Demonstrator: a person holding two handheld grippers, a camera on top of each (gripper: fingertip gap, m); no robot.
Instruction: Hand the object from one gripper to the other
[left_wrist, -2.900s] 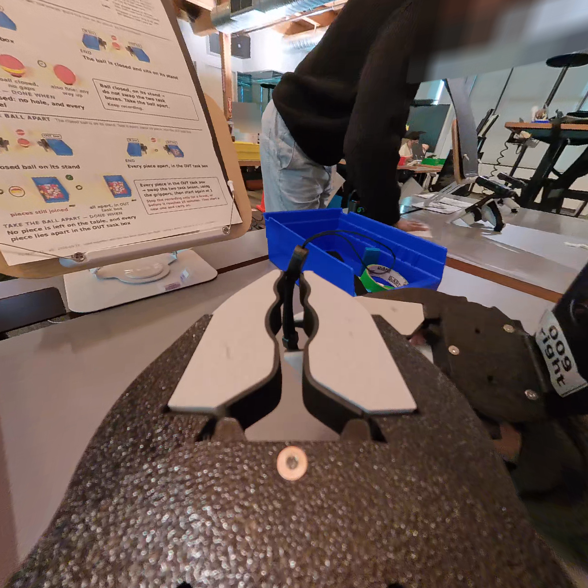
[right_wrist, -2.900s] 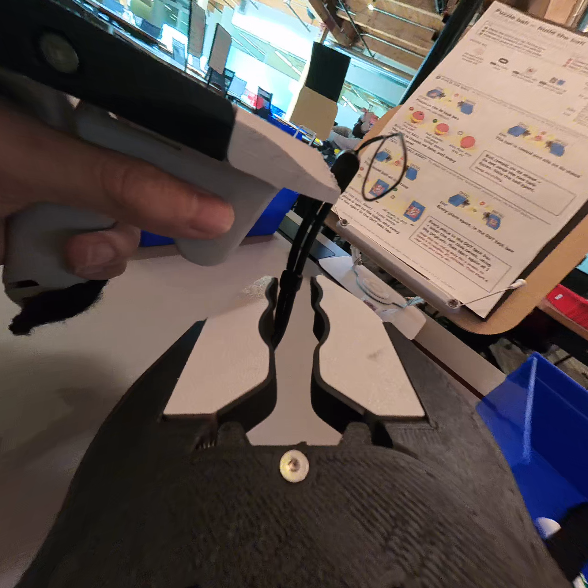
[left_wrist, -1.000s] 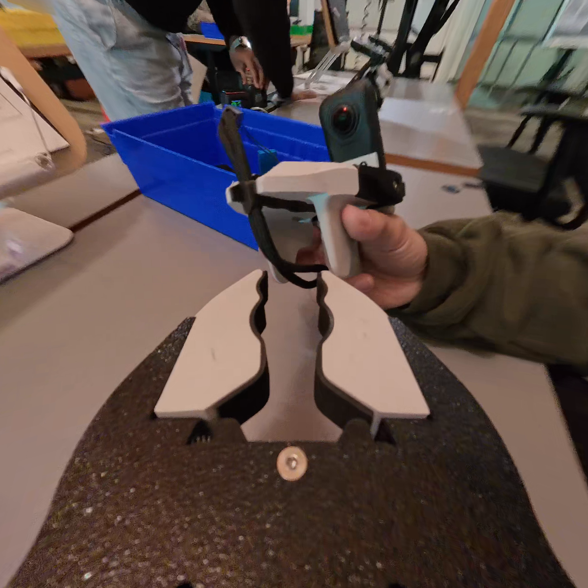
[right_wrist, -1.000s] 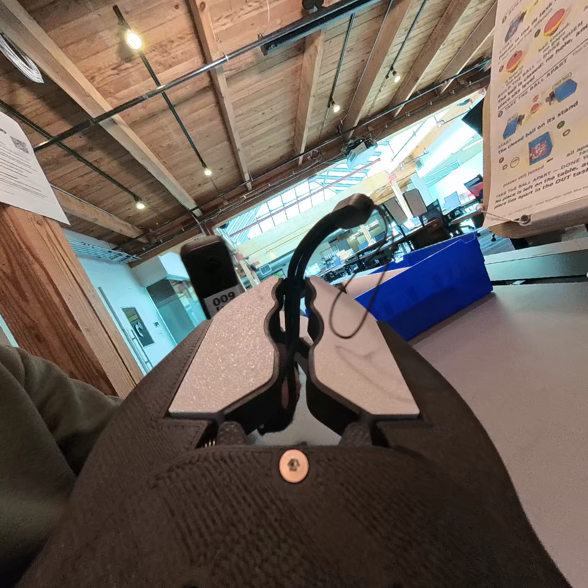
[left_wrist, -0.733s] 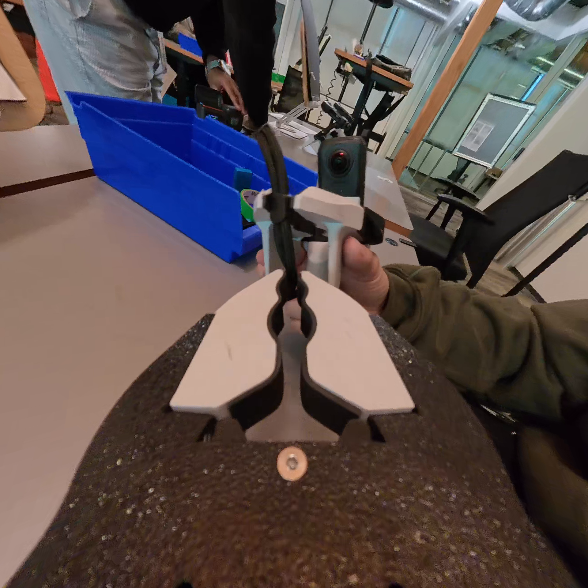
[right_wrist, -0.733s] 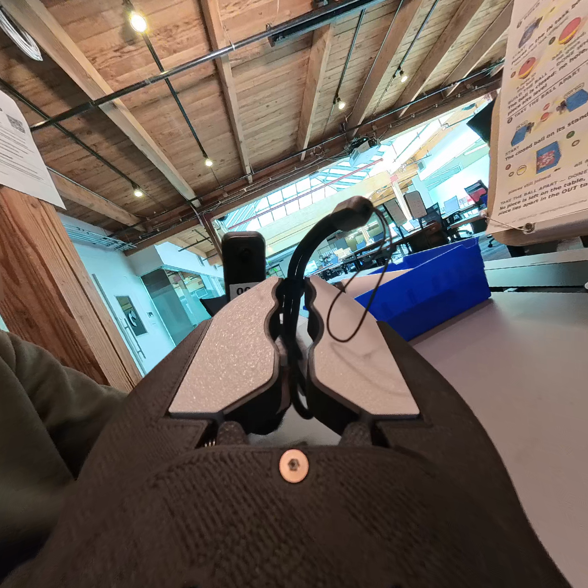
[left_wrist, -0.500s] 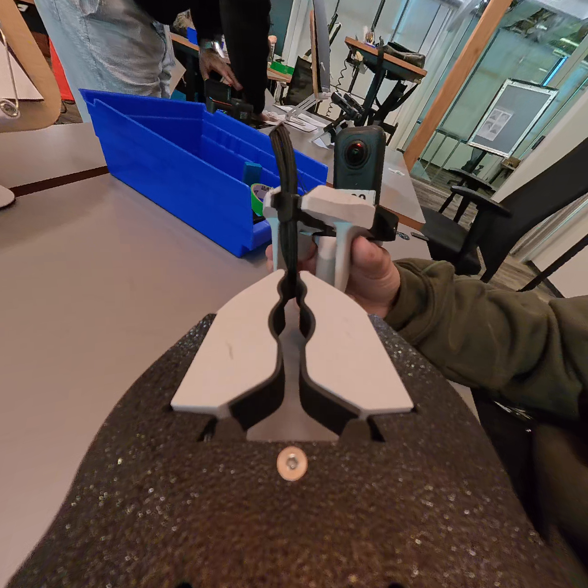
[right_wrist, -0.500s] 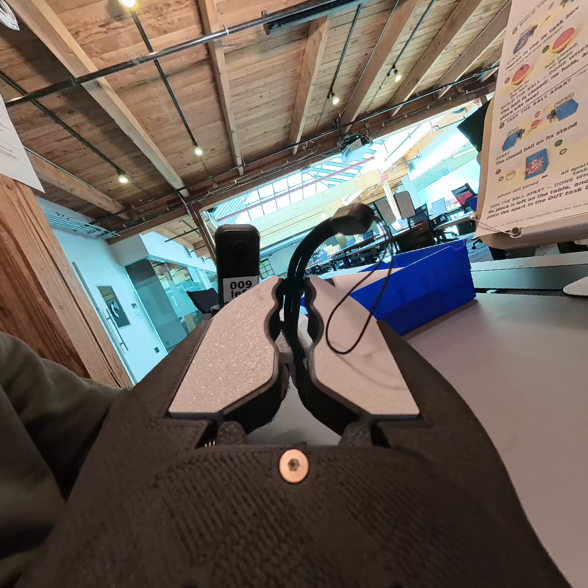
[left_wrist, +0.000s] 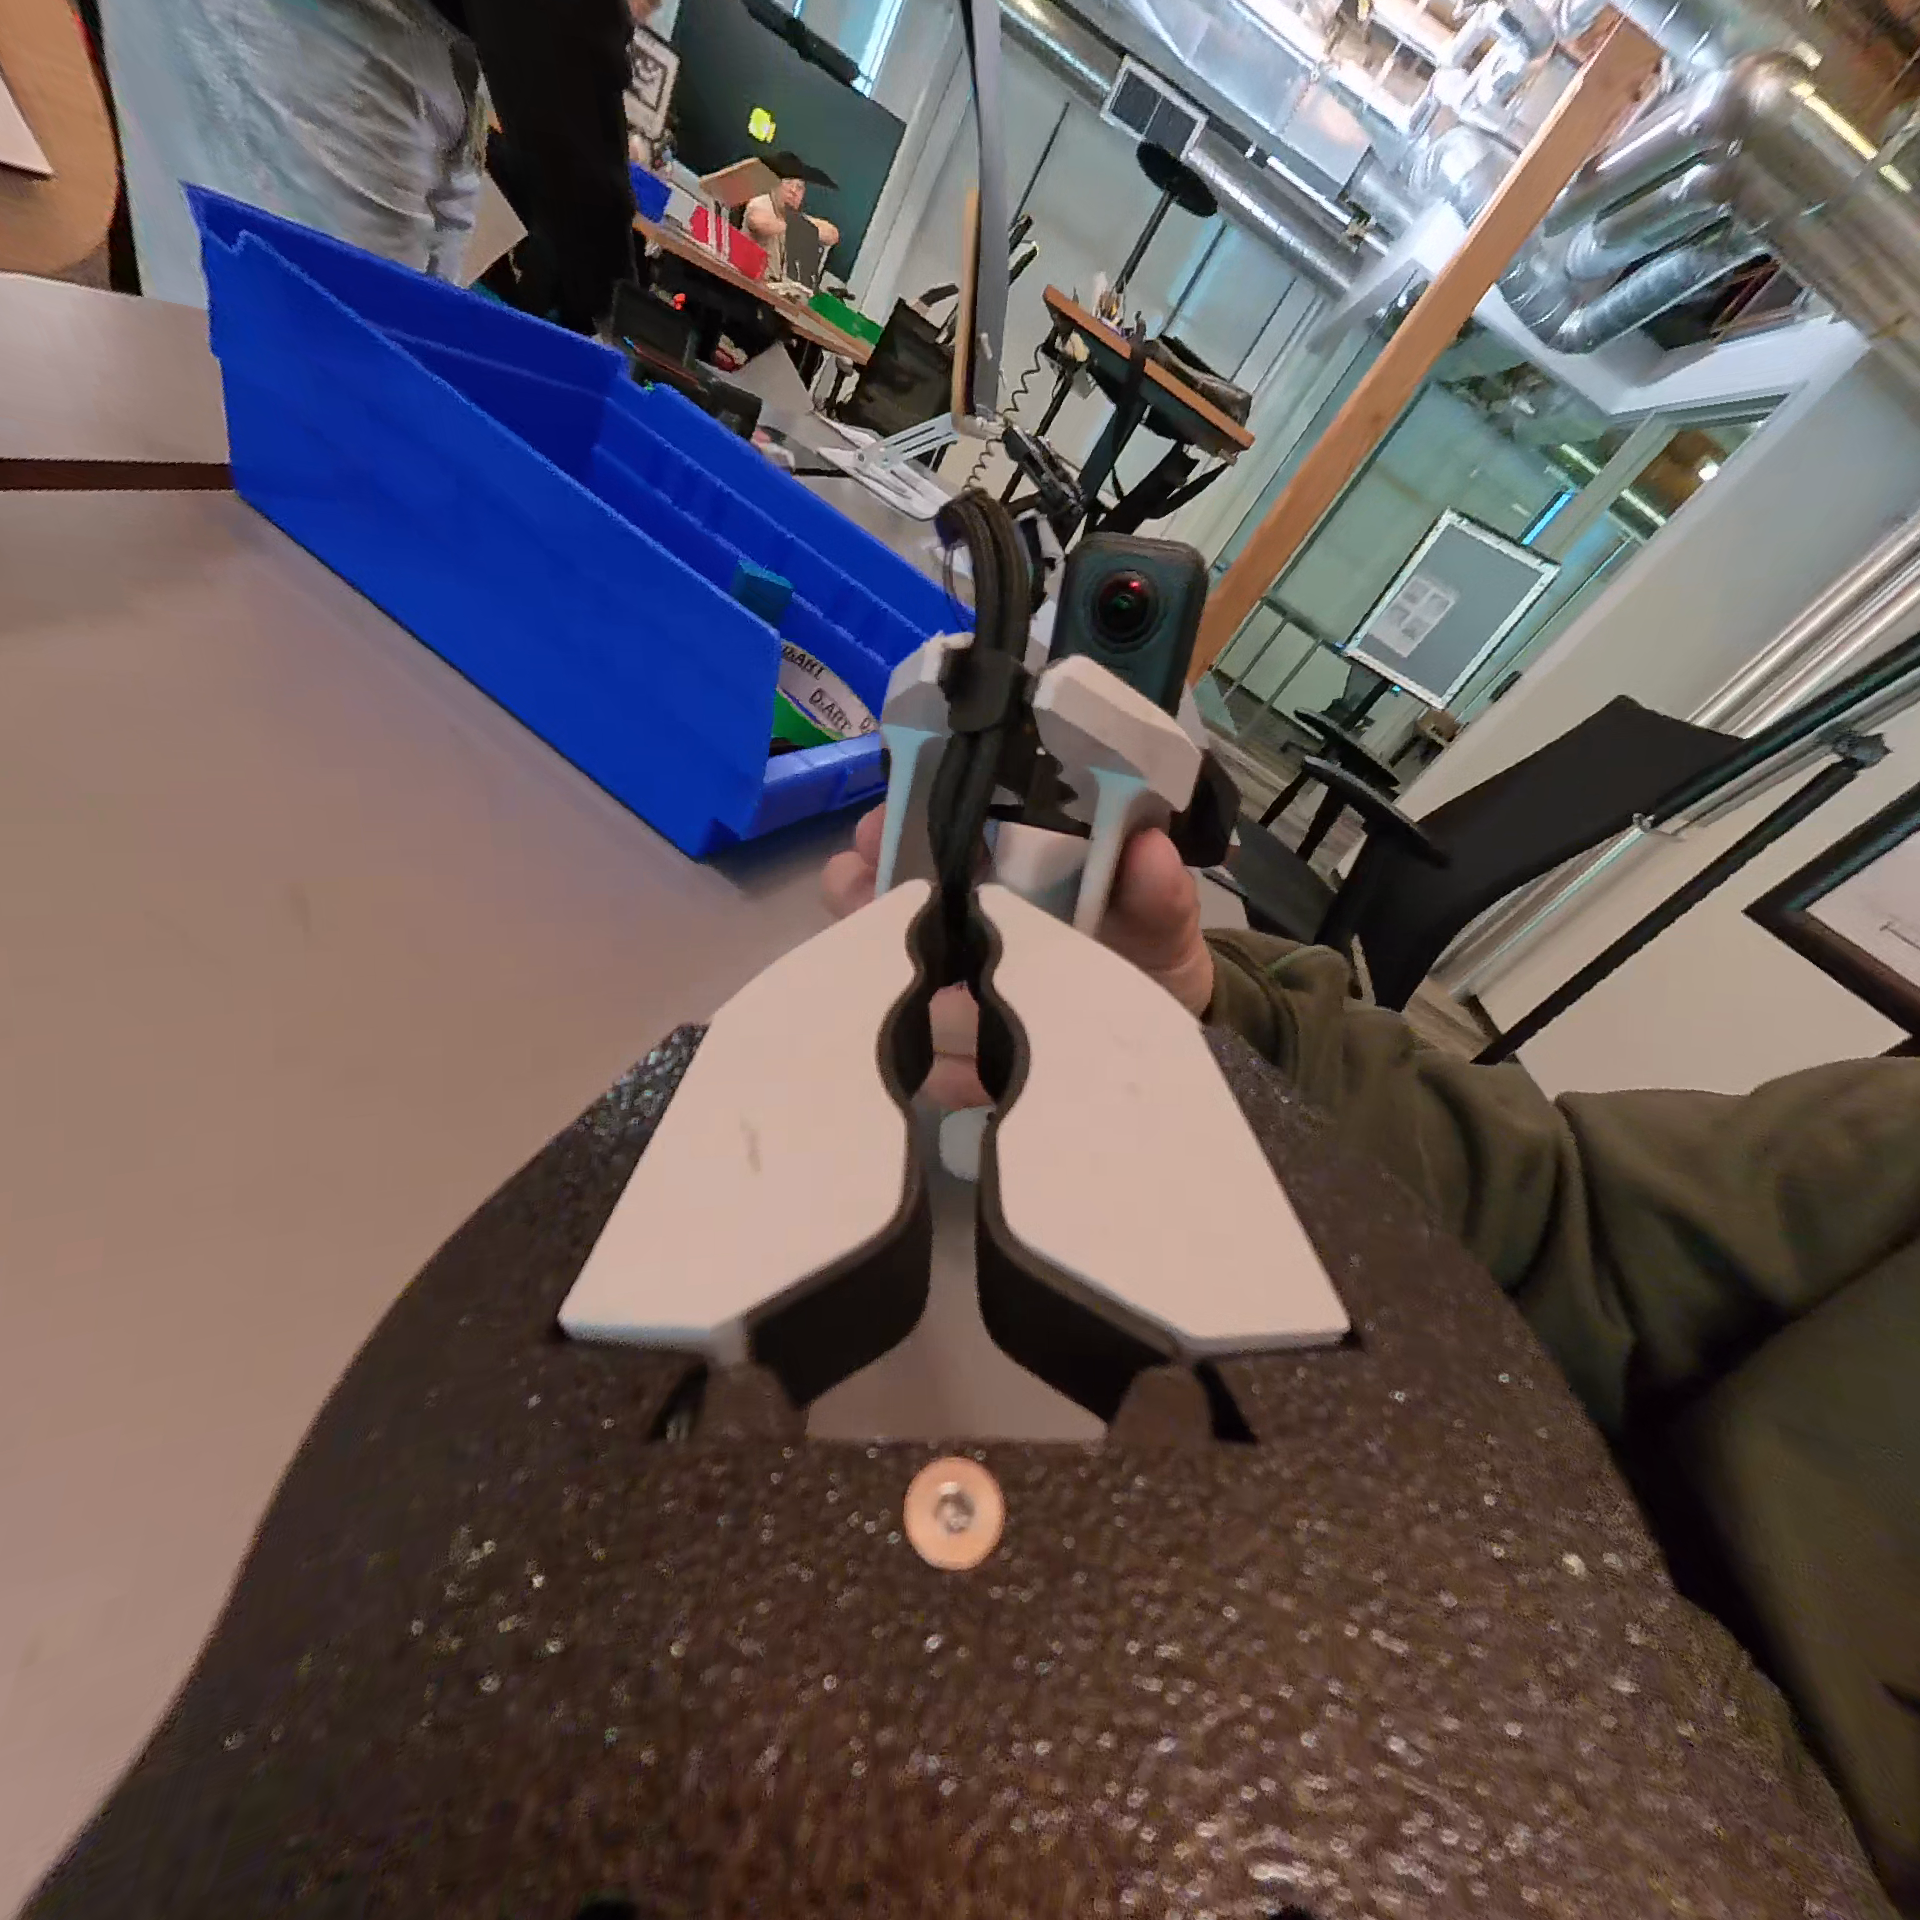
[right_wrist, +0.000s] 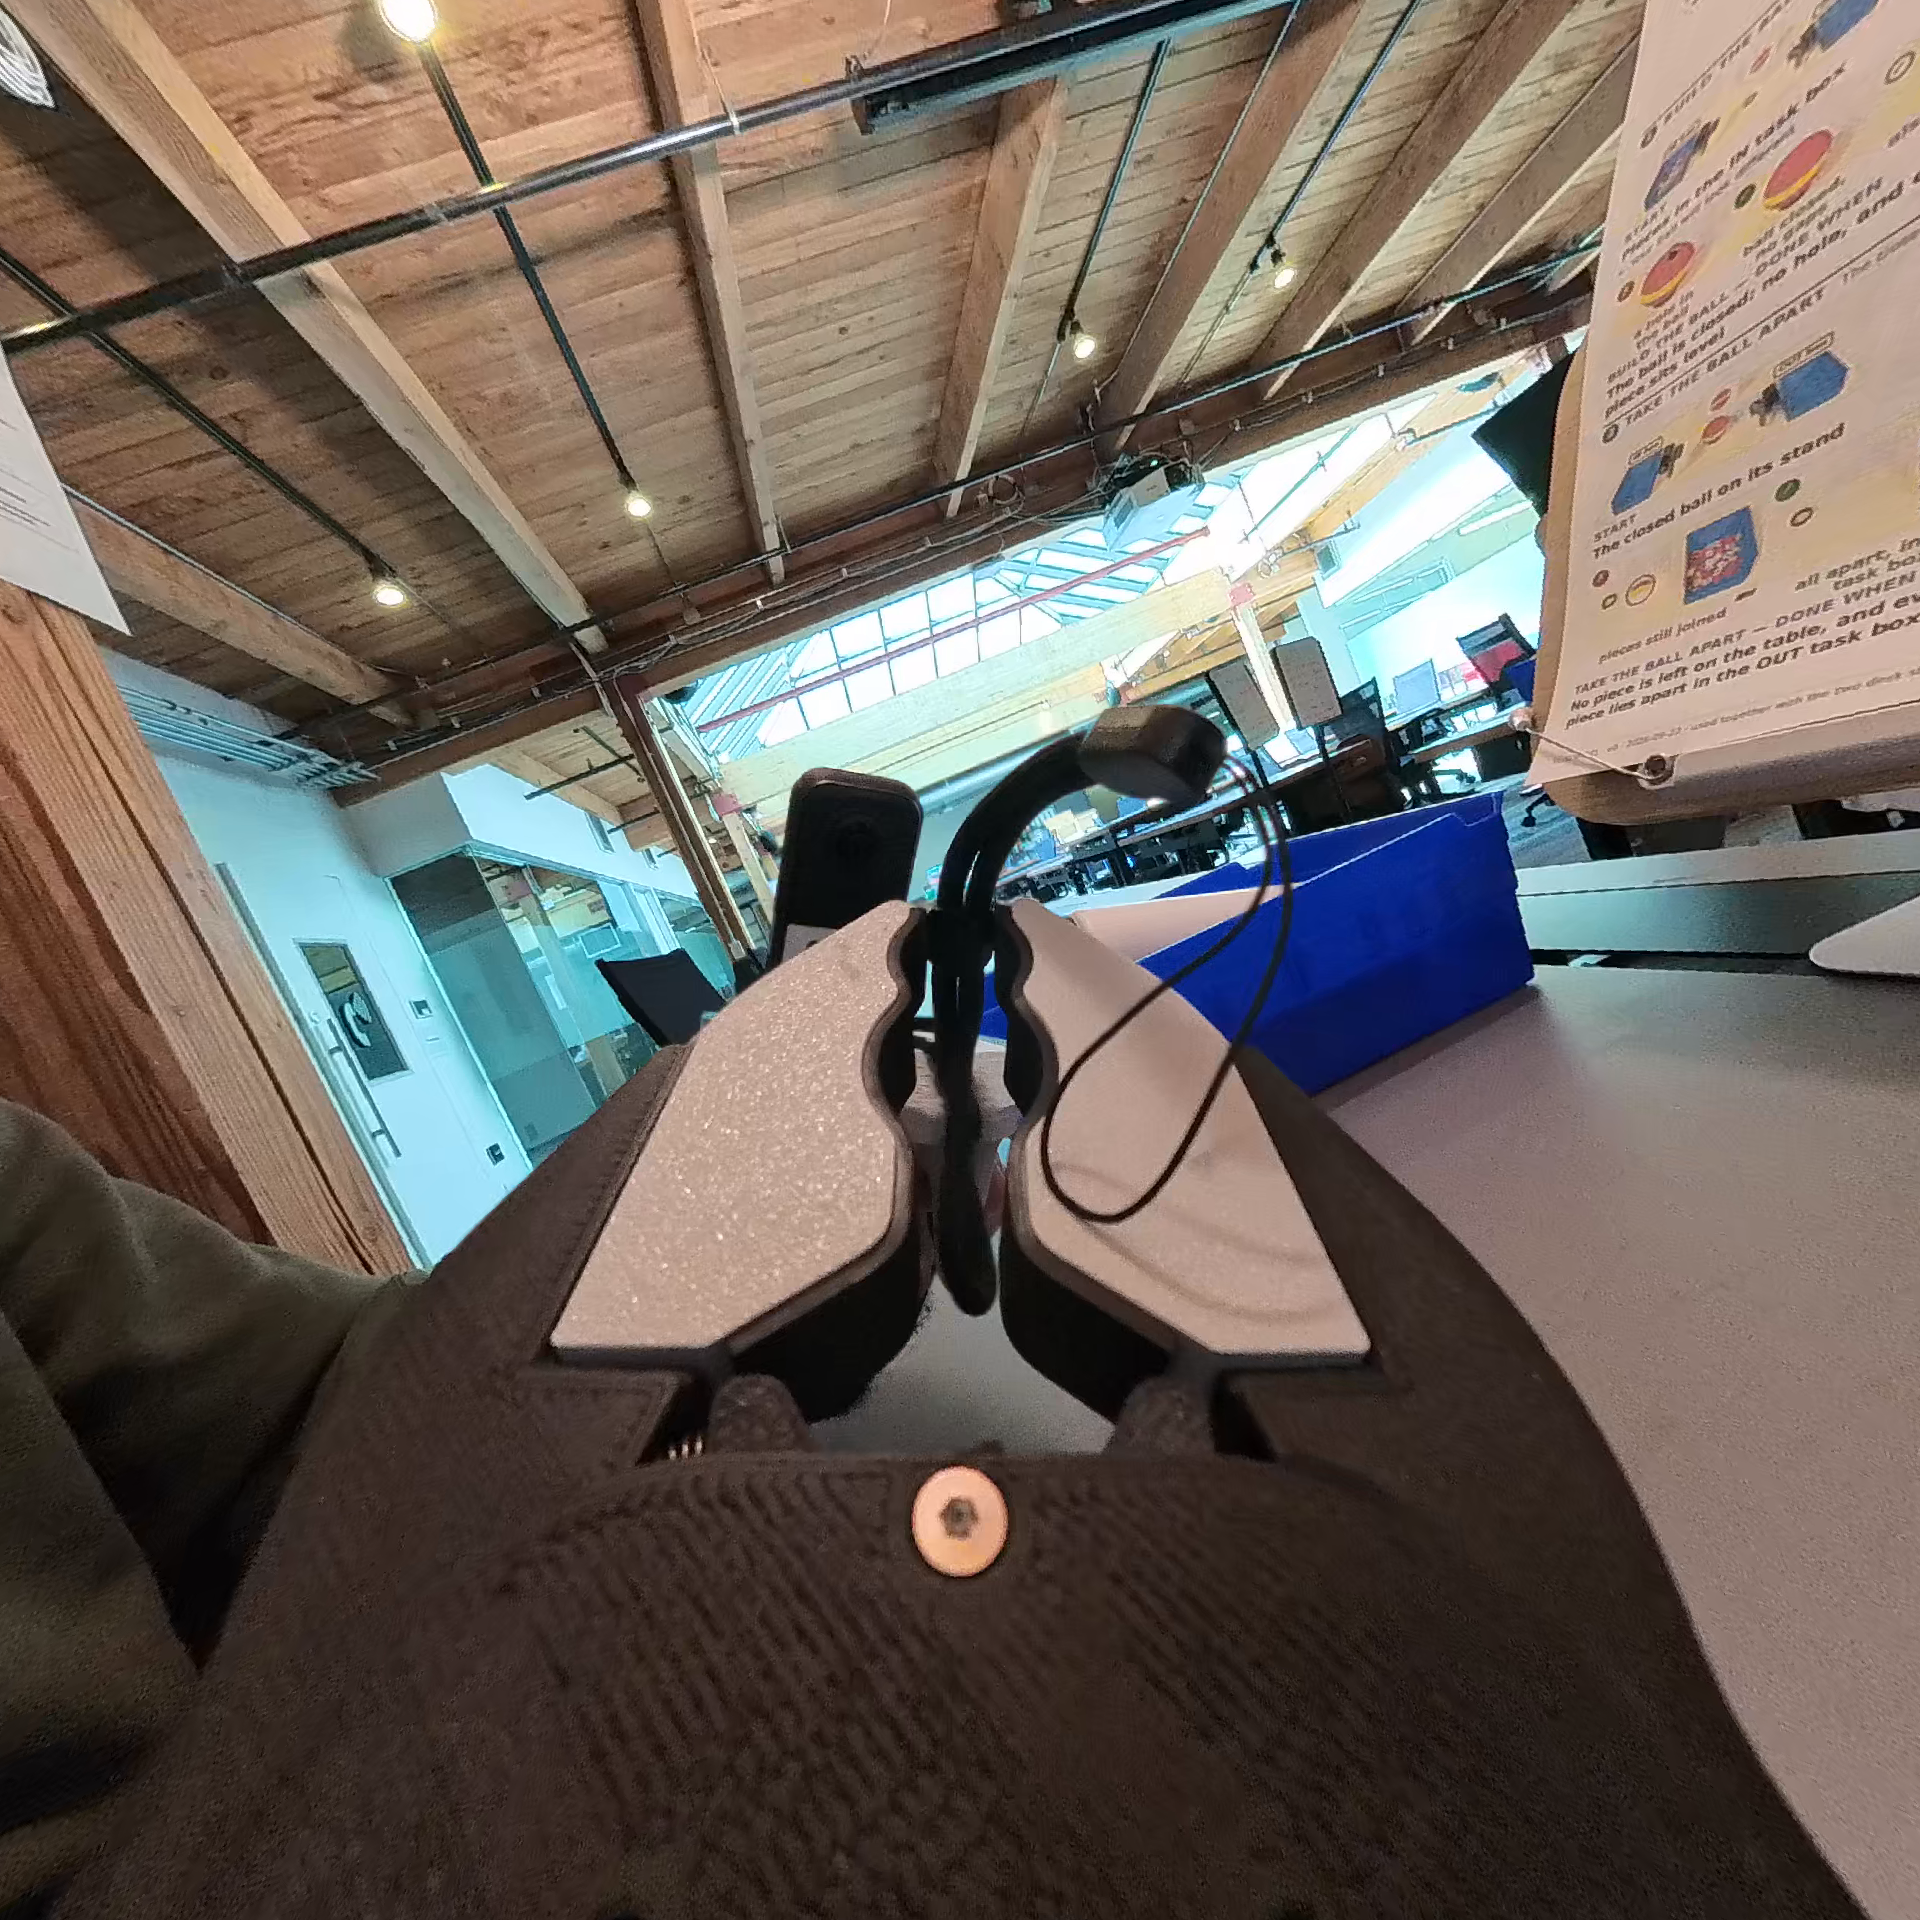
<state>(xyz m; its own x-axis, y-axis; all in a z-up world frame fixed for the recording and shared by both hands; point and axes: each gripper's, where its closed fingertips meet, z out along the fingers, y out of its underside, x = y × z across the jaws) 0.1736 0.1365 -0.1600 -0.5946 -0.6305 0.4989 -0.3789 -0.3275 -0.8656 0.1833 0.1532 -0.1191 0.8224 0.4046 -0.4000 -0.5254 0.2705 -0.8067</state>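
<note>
In the left wrist view, your left gripper (left_wrist: 951, 925) has its jaws pressed almost together, and they pinch the black strap (left_wrist: 971, 727) at their very tips. The strap goes up from there, toward 12 o'clock, into your right gripper (left_wrist: 997, 696), which faces this camera. The right gripper's two white fingers (left_wrist: 1117, 722) stand a little spread here, with the strap lying against the finger at the 9 o'clock side; from this view you cannot tell how firmly it is clamped. Your right hand (left_wrist: 1143, 914) is around that gripper's handle, and a dark camera (left_wrist: 1127, 613) sits on top of it. At 10 o'clock a blue bin (left_wrist: 468, 499) stands on the grey table (left_wrist: 260, 935), well apart from both grippers.

In the right wrist view, your right gripper (right_wrist: 961, 935) looks upward. Its jaws are close together around the black strap (right_wrist: 961, 1049), which passes between them. The strap curves out toward 1 o'clock and ends in a small dark block (right_wrist: 1148, 748). A thin black cord loop (right_wrist: 1164, 1060) hangs from this block over the right finger. The blue bin (right_wrist: 1351, 935) is at 2 o'clock on the table (right_wrist: 1662, 1247).
</note>
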